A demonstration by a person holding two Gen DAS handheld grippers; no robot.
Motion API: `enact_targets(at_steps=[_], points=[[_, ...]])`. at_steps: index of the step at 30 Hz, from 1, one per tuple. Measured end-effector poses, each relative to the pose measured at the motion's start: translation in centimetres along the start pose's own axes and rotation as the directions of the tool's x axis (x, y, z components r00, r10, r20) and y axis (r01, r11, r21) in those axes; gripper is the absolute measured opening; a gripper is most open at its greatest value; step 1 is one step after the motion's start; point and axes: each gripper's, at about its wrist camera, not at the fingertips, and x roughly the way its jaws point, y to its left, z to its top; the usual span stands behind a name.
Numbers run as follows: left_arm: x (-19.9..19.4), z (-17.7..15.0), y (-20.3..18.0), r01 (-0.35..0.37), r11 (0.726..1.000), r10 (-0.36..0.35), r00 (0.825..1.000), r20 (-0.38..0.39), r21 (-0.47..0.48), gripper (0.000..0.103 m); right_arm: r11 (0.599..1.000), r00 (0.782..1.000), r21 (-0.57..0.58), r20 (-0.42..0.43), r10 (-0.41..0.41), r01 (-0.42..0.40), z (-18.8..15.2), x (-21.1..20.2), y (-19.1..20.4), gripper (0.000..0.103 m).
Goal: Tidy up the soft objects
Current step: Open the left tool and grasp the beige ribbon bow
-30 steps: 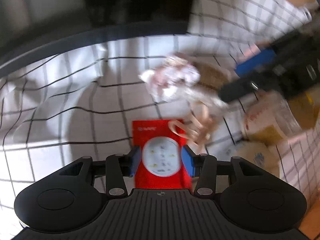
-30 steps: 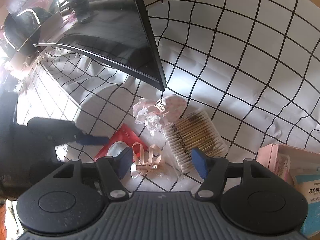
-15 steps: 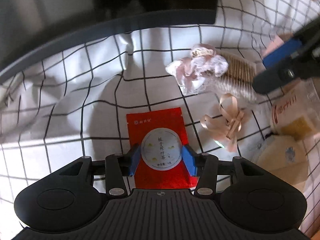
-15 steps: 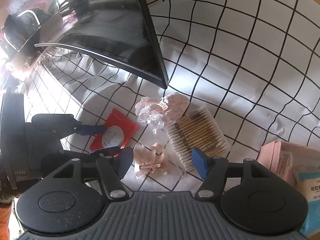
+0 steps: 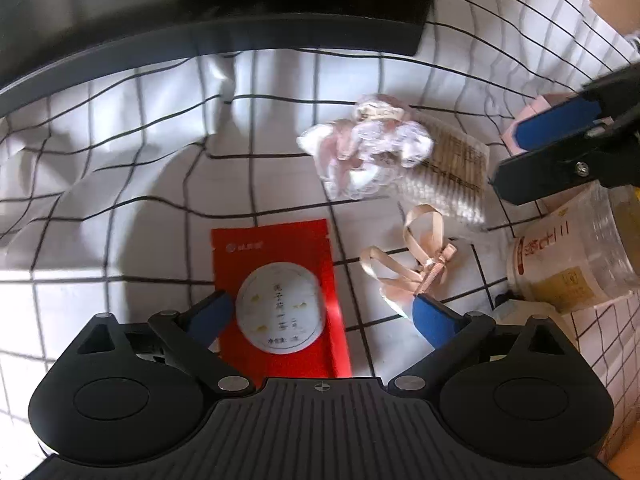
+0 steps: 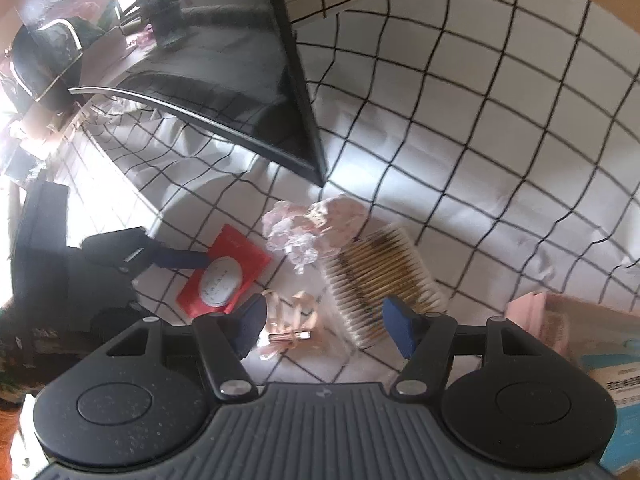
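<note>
A white black-gridded cloth (image 6: 500, 128) lies wrinkled under a dark, glossy screen (image 6: 224, 80).

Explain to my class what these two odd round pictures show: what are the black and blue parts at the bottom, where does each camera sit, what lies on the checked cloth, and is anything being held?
There is no robot here. A person holds a two-finger gripper in each hand, and each gripper carries a wide-angle camera looking forward along its fingers.

In the left wrist view, the left gripper is at the bottom. Its blue fingers are opening on either side of a red tea sachet, which lies flat on the checked tablecloth; they no longer press on it.

In the right wrist view, the right gripper is open and holds nothing. Between its fingers lie a pink ribbon bow and one end of a pack of cotton swabs.

Also on the cloth: a pink lace scrunchie and a clear labelled tub. The dark slab behind is a screen.
</note>
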Motion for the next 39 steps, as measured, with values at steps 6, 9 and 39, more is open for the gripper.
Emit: enact_targets(at_steps=[6,9,39], points=[[-0.5,-0.2,0.7,-0.062,0.998,0.063,0.998,0.029,-0.027,0.069,1.000,1.000,0.008,0.004,-0.011,0.011,0.1,-0.1,-0.4,0.065],[-0.5,-0.4,0.9,-0.020,0.998,0.023,0.998,0.054,-0.054,0.077,1.000,1.000,0.003,0.002,0.003,-0.003,0.0,0.0,-0.2,0.065],[-0.7,-1.6,-0.8,-0.041,0.993,0.039,0.999,0.017,0.108,0.070,1.000,1.000,0.021,-0.016,0.019,-0.019,0.0,0.7,-0.5,0.065]])
